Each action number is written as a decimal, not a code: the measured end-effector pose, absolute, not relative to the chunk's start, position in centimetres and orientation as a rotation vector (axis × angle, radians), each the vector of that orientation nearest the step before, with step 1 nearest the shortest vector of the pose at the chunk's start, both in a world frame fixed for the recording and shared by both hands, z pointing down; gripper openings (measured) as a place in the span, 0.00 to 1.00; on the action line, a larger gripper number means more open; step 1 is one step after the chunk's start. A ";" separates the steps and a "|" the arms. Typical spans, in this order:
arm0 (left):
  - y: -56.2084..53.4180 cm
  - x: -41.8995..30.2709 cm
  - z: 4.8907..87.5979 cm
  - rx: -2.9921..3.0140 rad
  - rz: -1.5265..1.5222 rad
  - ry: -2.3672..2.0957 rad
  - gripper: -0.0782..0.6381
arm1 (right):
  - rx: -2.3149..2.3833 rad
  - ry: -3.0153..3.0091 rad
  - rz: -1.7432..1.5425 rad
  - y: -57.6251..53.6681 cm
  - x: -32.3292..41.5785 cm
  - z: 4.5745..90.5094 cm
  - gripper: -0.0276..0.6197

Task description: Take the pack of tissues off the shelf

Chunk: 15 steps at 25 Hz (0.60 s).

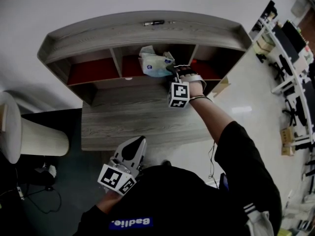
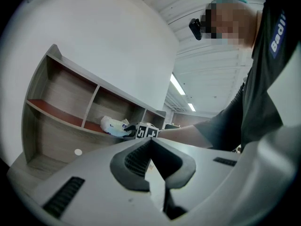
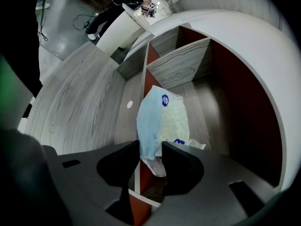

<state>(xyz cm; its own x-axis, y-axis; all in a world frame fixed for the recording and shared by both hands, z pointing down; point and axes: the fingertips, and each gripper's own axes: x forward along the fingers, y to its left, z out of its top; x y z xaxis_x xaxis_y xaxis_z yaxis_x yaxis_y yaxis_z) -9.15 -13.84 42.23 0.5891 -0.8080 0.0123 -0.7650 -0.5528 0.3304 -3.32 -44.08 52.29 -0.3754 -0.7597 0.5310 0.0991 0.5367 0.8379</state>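
Observation:
The pack of tissues (image 1: 155, 65) is pale blue and white plastic and lies in the middle compartment of the grey wooden shelf (image 1: 147, 26), on its red floor. My right gripper (image 1: 173, 70) reaches into that compartment from the right. In the right gripper view its two dark pads sit against the near end of the pack (image 3: 162, 121), and the gripper (image 3: 150, 147) is shut on it. My left gripper (image 1: 140, 142) hangs low by the desk's front edge, jaws together and empty. From the left gripper (image 2: 150, 142) the pack (image 2: 113, 125) shows far off.
A dark pen (image 1: 154, 22) lies on the shelf's top board. The wooden desk (image 1: 138, 117) below carries a small white disc (image 3: 129, 105). A white cylinder (image 1: 34, 139) stands at the left. Office desks and chairs (image 1: 290, 58) fill the far right.

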 end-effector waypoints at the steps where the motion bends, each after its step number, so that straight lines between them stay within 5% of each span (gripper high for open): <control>1: -13.8 -9.1 42.3 2.520 -0.200 -1.286 0.10 | 0.555 -1.714 -1.022 -44.0 -3.3 52.4 0.29; 8: -13.8 -9.0 42.2 2.523 -0.193 -1.291 0.10 | 0.566 -1.695 -1.061 -43.8 -3.2 52.6 0.15; 15: -13.7 -8.9 42.3 2.525 -0.188 -1.286 0.10 | 0.597 -1.691 -1.100 -43.3 -2.9 52.3 0.14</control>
<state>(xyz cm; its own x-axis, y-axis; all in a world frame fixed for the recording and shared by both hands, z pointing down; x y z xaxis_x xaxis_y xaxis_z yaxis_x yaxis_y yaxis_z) -8.91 -13.66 42.32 0.5902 -0.8070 0.0194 -0.7676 -0.5537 0.3230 -2.85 -43.29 52.34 -0.3868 -0.7945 0.4681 0.1062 0.4659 0.8784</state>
